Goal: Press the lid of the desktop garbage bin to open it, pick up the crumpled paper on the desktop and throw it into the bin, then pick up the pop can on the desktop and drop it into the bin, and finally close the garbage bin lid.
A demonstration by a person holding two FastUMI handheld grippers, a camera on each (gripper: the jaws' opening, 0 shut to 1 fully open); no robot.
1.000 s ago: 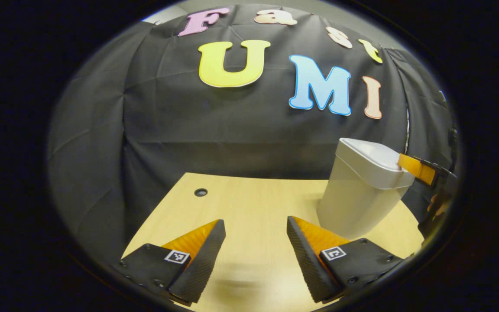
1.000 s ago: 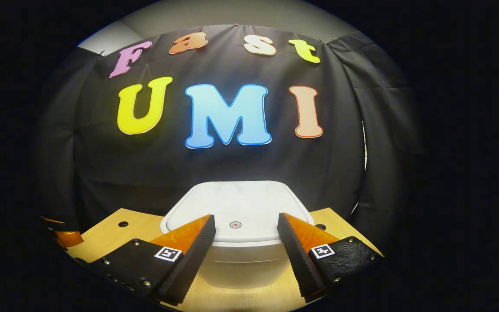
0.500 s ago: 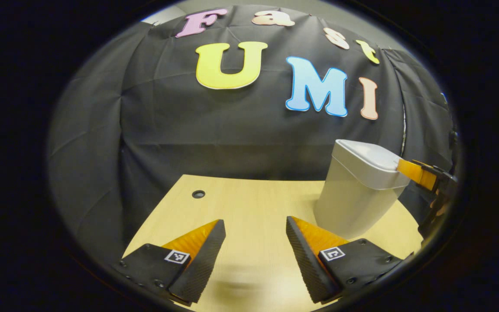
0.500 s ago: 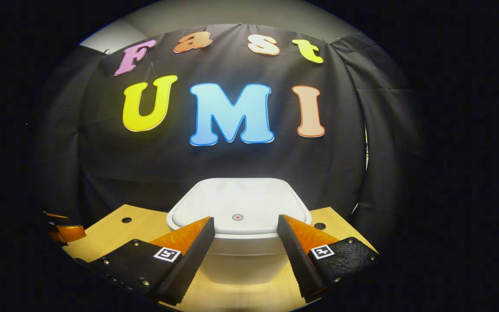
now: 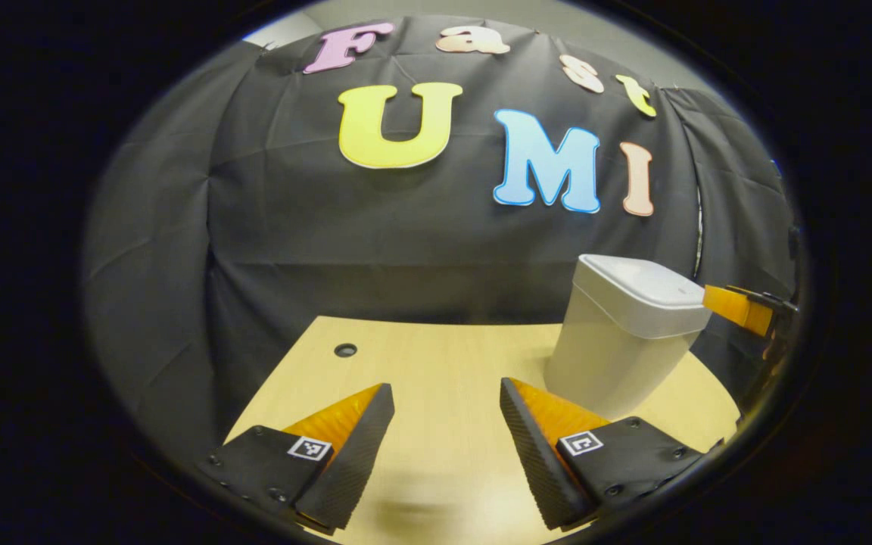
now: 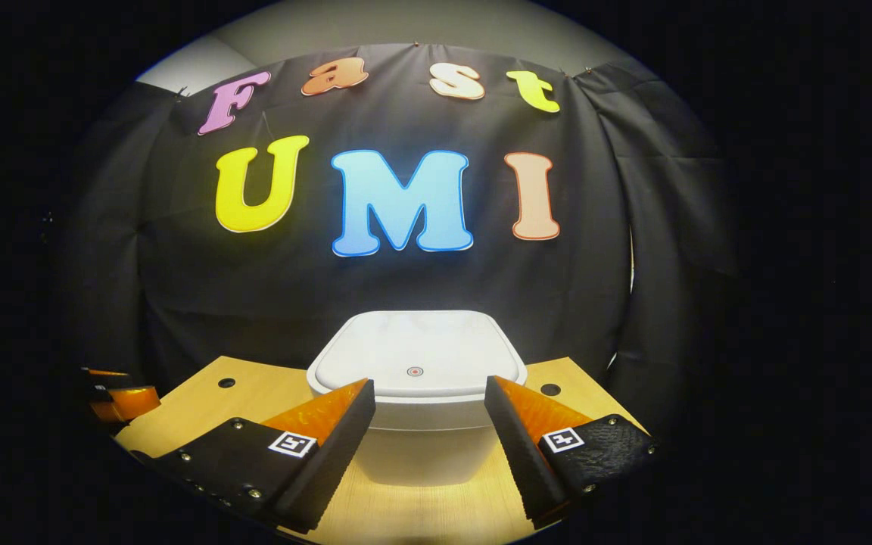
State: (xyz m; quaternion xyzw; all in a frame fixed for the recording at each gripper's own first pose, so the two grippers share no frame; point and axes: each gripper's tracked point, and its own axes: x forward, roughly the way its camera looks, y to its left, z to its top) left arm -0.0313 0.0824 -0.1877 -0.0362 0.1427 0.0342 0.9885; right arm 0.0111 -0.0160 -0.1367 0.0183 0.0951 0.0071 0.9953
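A white desktop bin (image 5: pixel 618 356) stands on the wooden table (image 5: pixel 421 363) at the right of the left gripper view, its lid (image 5: pixel 644 288) down. My left gripper (image 5: pixel 447 387) hovers open over bare tabletop, left of the bin. In the right gripper view the bin (image 6: pixel 415 446) is straight ahead, and its flat lid (image 6: pixel 415 348) carries a small red dot (image 6: pixel 414 371) near the front edge. My right gripper (image 6: pixel 430 383) is open in front of the lid, apart from it. A finger of the right gripper (image 5: pixel 739 309) shows just off the lid's right edge.
The black cloth wall hangs close behind the bin and table. Round cable holes sit in the tabletop (image 5: pixel 345 350) (image 6: pixel 226 382) (image 6: pixel 549 389). The left gripper (image 6: pixel 114 393) shows at the far left of the right gripper view.
My right gripper has drawn back a little from the lid, so the bin looks smaller and farther off. The left gripper has shifted slightly; both stay open.
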